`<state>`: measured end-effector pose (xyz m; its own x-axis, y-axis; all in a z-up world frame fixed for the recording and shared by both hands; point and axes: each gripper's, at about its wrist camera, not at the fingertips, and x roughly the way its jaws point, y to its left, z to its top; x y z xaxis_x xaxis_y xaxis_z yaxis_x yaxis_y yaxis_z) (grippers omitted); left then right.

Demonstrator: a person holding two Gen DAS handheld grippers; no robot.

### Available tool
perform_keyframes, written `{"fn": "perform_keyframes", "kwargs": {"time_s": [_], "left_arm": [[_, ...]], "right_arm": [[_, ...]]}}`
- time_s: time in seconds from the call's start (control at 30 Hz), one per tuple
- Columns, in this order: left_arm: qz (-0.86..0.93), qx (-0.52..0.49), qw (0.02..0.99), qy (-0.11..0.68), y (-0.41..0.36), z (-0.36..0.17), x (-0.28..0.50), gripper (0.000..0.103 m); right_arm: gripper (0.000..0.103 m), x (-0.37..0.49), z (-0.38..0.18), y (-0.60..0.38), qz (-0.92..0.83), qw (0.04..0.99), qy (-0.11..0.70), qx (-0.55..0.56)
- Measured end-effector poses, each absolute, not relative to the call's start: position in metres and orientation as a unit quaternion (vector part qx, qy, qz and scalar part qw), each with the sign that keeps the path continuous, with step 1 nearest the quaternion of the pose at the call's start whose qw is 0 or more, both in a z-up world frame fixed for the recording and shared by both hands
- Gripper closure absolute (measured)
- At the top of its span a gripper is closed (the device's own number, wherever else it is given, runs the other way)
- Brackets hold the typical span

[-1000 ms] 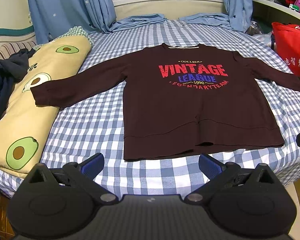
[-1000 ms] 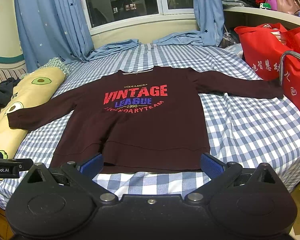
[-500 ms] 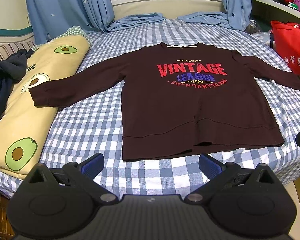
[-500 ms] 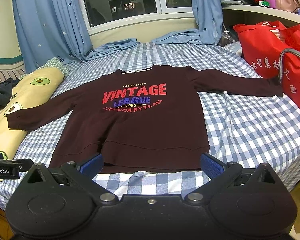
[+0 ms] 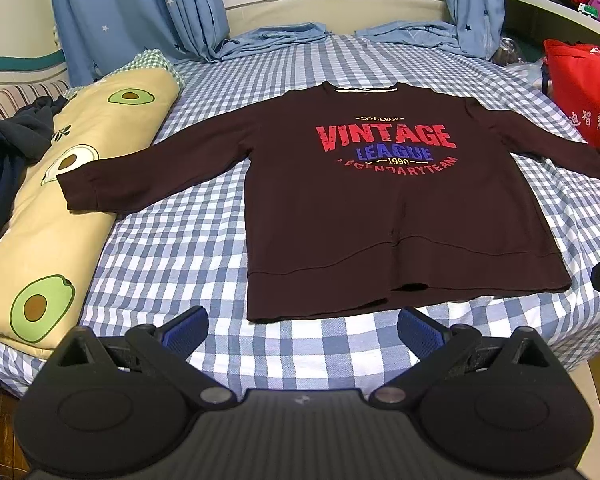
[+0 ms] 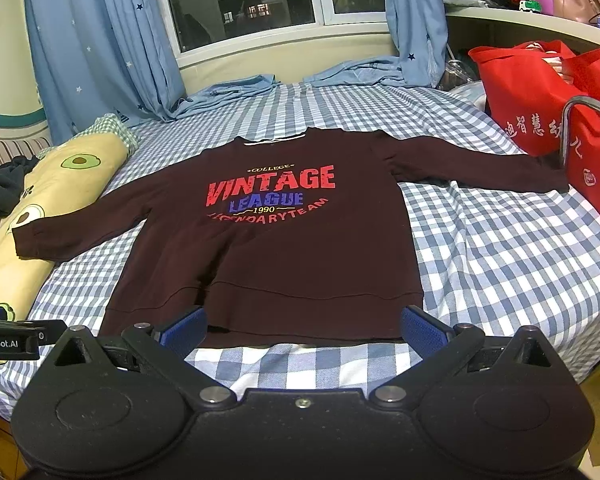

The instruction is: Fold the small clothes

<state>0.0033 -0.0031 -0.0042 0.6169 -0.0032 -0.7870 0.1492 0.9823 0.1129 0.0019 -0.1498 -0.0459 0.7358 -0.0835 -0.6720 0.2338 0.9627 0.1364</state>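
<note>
Bed (image 5: 188, 240): sweatshirt (image 5: 380, 220) flat, unfolded.
Change: both views slightly nearer; approach under way.
Left gripper (image 5: 302, 322), right gripper (image 6: 302, 322): jaws released, empty.

The sweatshirt (image 6: 268, 256) is made of soft matt cloth. The bed (image 6: 500, 248) is covered in checked cloth. Each tool (image 5: 302, 330) (image 6: 302, 328) is made of matt black plastic with rough blue pads (image 6: 182, 330).

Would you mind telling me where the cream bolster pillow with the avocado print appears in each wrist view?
Left wrist: the cream avocado-print bolster pillow fills the left side, running from mid-height to the lower left.
Right wrist: the pillow sits at the left edge, around mid-height.
Shared landmark: the cuff of the dark maroon sweatshirt's sleeve lies on the pillow.
</note>
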Motion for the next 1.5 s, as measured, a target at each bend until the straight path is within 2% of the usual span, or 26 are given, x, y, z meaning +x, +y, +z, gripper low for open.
{"fn": "perform_keyframes", "kwargs": {"time_s": [0.4,0.93,1.27,1.5], "left_arm": [[-0.054,0.089,0.888,0.447,-0.001,-0.008,0.014,0.001],[-0.070,0.110,0.861,0.491,-0.009,-0.014,0.054,0.001],[-0.084,0.117,0.852,0.504,-0.036,-0.014,0.091,0.001],[-0.076,0.141,0.843,0.513,-0.076,-0.020,0.130,0.001]], "right_arm": [[0.000,0.011,-0.049,-0.146,-0.092,0.919,0.367,0.106],[0.000,0.043,-0.043,-0.147,-0.160,0.879,0.442,0.074],[0.000,0.061,-0.028,-0.176,-0.208,0.868,0.438,0.109],[0.000,0.089,-0.040,-0.217,-0.217,0.859,0.442,0.139]]}}
